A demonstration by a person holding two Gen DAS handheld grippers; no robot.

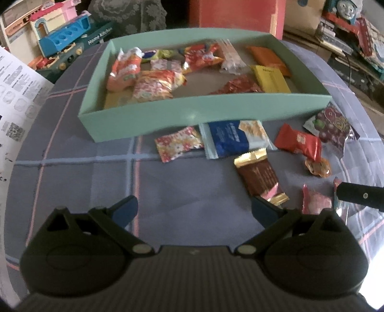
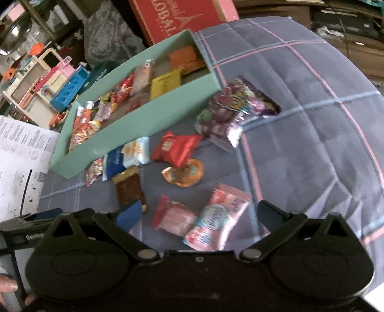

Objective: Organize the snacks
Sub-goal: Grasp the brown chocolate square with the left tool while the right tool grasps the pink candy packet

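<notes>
A teal box [image 1: 168,115] [image 2: 134,129] holds several snack packets. Loose snacks lie on the plaid cloth in front of it: a floral packet [image 1: 178,146], a blue cracker packet [image 1: 236,138] [image 2: 124,156], a brown bar [image 1: 260,177] [image 2: 128,188], a red packet [image 1: 298,141] [image 2: 177,148], an orange jelly cup [image 1: 318,166] [image 2: 184,172], a purple bag [image 1: 332,124] [image 2: 228,112]. My left gripper [image 1: 194,210] is open and empty above the cloth, its right finger by the brown bar. My right gripper [image 2: 200,216] is open over two pink packets [image 2: 174,217] [image 2: 217,218].
Toys [image 1: 64,40] [image 2: 52,81] and a printed sheet [image 1: 16,100] [image 2: 16,163] lie at the left. A red carton [image 1: 235,14] [image 2: 177,16] stands behind the box. The other gripper's finger [image 1: 360,195] shows at the left wrist view's right edge.
</notes>
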